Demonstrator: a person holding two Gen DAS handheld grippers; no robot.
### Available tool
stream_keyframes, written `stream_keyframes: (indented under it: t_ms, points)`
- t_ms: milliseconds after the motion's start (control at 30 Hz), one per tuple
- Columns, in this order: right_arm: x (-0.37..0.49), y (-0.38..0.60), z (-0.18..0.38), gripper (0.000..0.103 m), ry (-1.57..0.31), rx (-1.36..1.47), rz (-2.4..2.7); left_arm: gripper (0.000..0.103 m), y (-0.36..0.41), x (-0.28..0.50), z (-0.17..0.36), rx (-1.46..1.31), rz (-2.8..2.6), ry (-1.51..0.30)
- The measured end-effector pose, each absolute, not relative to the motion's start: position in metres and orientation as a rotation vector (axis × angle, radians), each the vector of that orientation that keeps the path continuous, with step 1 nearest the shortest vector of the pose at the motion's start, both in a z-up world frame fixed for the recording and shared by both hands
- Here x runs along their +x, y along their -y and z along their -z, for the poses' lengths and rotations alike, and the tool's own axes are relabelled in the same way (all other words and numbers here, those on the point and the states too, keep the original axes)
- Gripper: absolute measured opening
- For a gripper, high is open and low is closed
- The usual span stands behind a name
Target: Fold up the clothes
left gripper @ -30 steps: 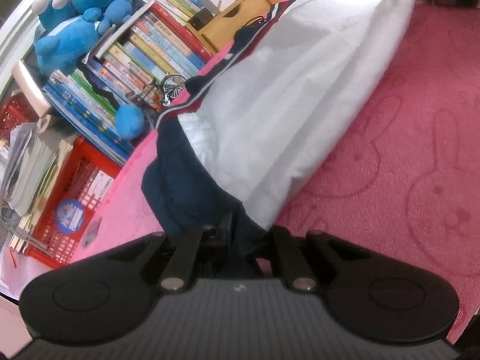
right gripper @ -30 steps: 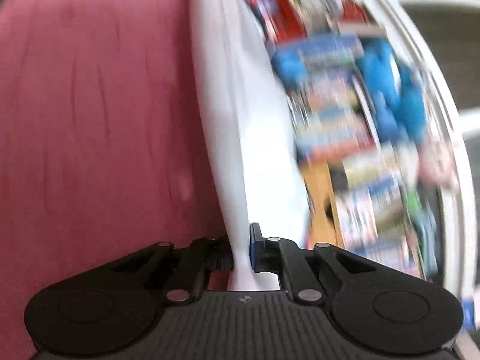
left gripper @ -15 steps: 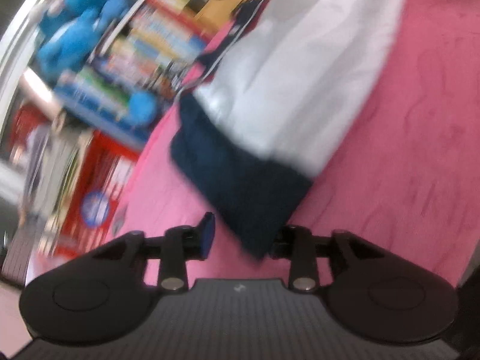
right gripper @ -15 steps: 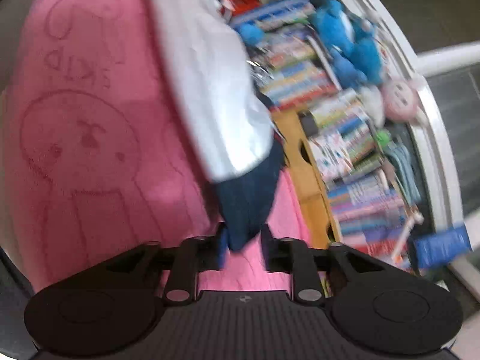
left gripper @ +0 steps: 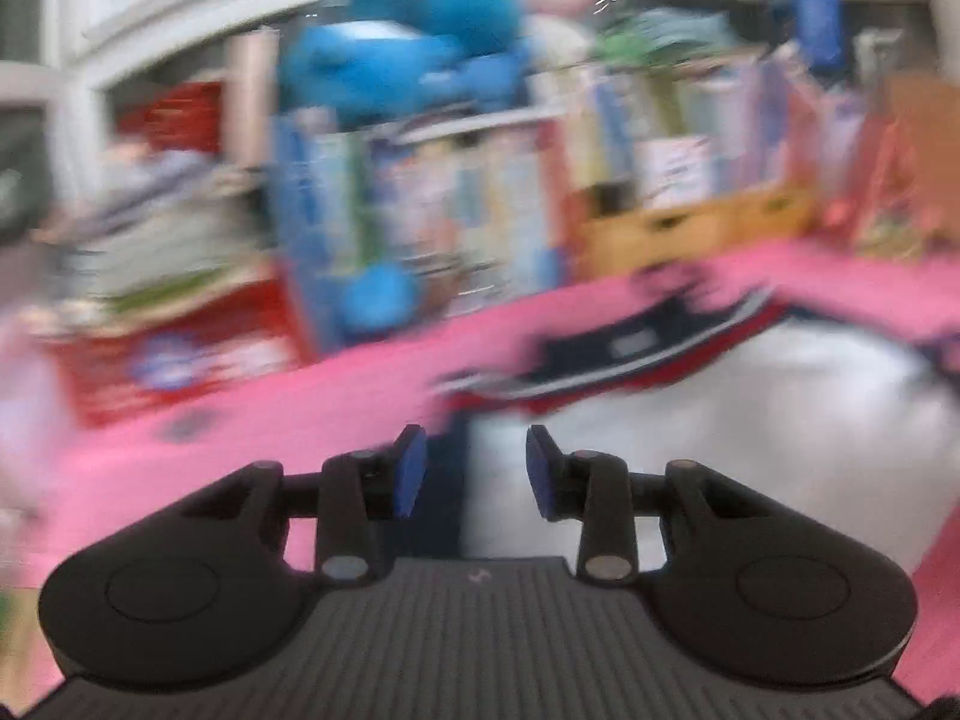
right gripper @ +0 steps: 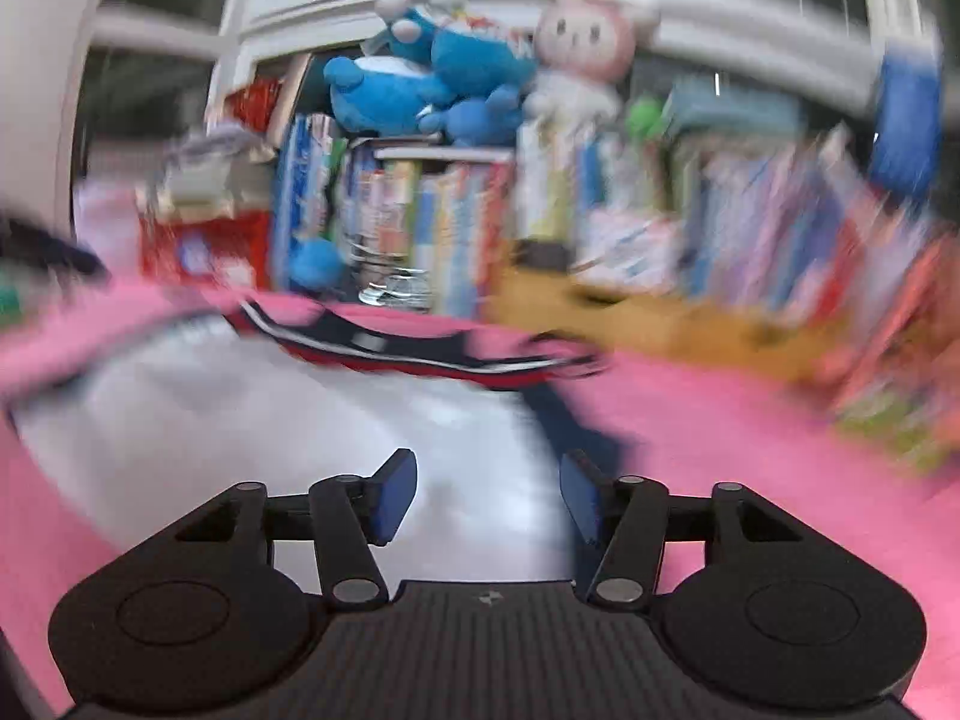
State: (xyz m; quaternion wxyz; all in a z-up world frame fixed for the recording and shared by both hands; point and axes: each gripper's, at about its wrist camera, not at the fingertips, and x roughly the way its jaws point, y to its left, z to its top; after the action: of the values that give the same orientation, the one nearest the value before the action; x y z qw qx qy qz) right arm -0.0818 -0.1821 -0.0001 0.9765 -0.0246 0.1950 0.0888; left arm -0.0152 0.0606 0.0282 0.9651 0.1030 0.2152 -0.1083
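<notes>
Left gripper (left gripper: 474, 471) released; right gripper (right gripper: 487, 498) opening, empty, above white garment (right gripper: 300, 420).

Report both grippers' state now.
Left gripper: open, holding nothing.
Right gripper: jaws opening, nothing between them; shirt lies below.

**Pink blanket, one garment flat on it**

A pink blanket (left gripper: 336, 396) covers the surface, which may be a bed or a table; blur hides which. Directly on it lies a white garment (right gripper: 288, 420) with a navy collar trimmed in red and white stripes (right gripper: 420, 354), a navy sleeve at its side. Along the far edge stand rows of books (right gripper: 420, 222) and a yellow wooden drawer box (left gripper: 690, 228).
</notes>
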Motion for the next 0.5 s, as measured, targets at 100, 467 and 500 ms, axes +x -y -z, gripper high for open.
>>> stream_keyframes:
  t_ms: [100, 467, 500]
  points:
    - [-0.046, 0.143, 0.007, 0.05, -0.396, -0.12, -0.204, 0.036, -0.01, 0.006, 0.0, 0.308, 0.22, -0.412]
    - [-0.008, 0.04, 0.078, 0.045, -0.107, -1.232, -0.193, 0.038, -0.011, 0.049, 0.072, 0.763, -0.008, -0.427]
    - [-0.005, 0.045, 0.089, 0.041, -0.072, -1.313, -0.18, 0.038, -0.011, 0.049, 0.073, 0.774, -0.003, -0.423]
